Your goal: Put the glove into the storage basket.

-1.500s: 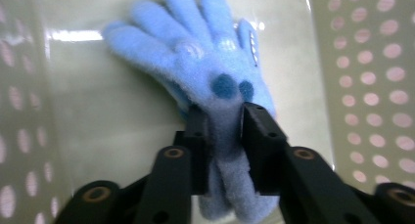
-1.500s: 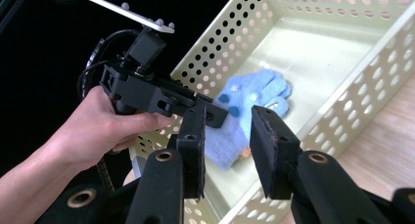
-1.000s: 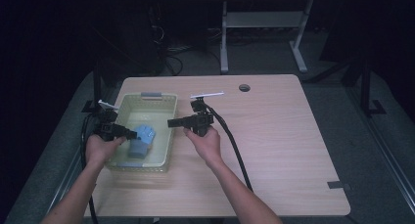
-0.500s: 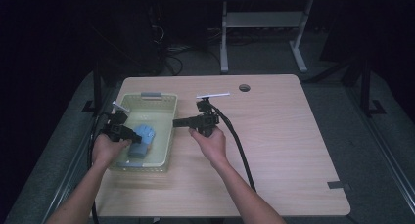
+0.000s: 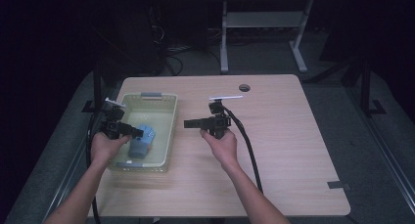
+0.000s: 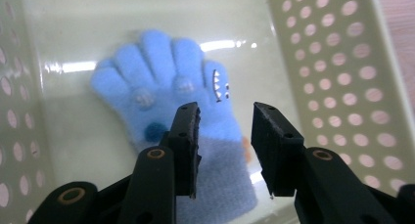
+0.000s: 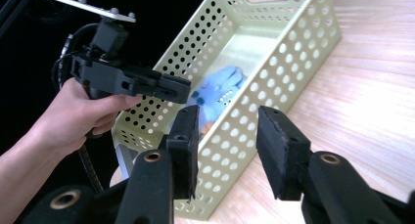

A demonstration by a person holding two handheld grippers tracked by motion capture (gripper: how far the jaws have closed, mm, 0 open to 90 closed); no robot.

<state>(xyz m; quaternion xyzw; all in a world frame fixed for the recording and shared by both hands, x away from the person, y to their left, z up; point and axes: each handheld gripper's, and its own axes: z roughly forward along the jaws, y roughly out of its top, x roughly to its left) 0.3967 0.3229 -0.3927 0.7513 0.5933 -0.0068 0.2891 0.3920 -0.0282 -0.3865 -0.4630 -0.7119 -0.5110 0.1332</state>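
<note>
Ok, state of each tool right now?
Left tool: open, jaws just opening, above the blue glove, holding nothing.
Right tool: open, jaws just opening, empty.

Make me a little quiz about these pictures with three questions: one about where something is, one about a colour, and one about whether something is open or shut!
1. Where does the glove lie?
A. Inside the perforated basket
B. On the bare table
C. On the floor

2. What colour is the glove?
A. Red
B. Light blue
C. Black

3. How do the left tongs stand?
A. Clamped on the glove
B. Open above the glove, nothing between the pads
C. Clamped on the basket's rim

Answers:
1. A: the left gripper view shows the glove flat on the basket's floor, holed walls on both sides.
2. B: its fingers and palm are light blue, with a paler cuff.
3. B: the two jaws stand apart with a gap, having just opened, and the glove lies below them.
</note>
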